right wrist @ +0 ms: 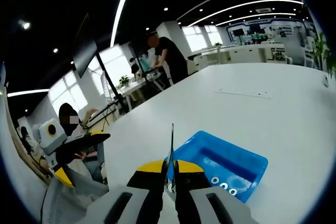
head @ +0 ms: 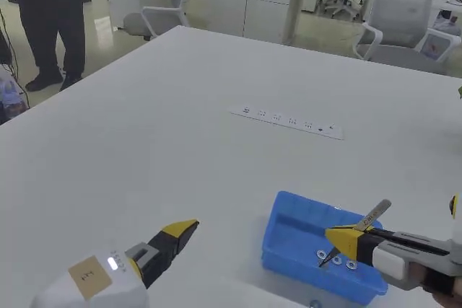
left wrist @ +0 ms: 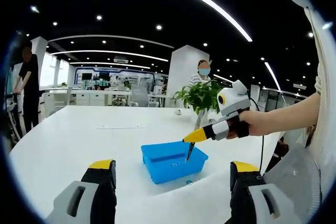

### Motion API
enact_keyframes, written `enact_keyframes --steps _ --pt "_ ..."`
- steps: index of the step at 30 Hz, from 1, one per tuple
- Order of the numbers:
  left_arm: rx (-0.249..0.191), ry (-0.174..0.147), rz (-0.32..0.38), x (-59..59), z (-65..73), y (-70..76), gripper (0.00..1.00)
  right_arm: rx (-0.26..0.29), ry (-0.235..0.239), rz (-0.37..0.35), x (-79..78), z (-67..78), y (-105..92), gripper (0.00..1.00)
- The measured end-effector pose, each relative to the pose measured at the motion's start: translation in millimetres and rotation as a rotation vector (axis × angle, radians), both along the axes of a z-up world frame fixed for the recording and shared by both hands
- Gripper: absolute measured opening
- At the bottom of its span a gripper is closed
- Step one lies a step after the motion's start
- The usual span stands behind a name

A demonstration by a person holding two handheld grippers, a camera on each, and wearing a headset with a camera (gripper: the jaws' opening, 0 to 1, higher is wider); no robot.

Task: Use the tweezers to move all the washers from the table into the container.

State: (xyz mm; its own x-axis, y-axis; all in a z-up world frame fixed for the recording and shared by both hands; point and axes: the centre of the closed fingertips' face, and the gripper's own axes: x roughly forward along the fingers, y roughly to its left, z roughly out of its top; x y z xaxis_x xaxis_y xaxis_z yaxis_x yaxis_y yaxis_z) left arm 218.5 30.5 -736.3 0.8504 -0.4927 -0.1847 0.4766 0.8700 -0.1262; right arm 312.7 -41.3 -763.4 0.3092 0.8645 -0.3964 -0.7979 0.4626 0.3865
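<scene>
Right claw [head: 338,238] clenched on tweezers [head: 372,216], tips down in blue container [head: 289,214] over three washers [head: 337,260], 5 o'clock corner. Apparent stray washer [left wrist: 189,182] on surface [head: 180,120], container's 6 o'clock. Left claw [head: 179,233] released, empty. Washers likely light, thin, slippery: pinch rim.

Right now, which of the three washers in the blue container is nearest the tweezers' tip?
The washer at the left end of the row in the head view. The tweezers point down right beside it; the other two lie farther right.
</scene>
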Motion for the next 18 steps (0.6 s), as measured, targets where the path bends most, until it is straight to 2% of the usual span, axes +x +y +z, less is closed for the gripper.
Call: enact_keyframes --steps 12,18 --pt "-0.002 0.001 0.002 -0.2 0.1 0.0 0.91 0.013 0.028 -0.027 21.0 -4.4 8.0 0.03" --pt "-0.006 -0.001 0.003 -0.2 0.7 0.6 0.91 -0.005 0.047 -0.045 32.9 -16.4 9.6 0.03"
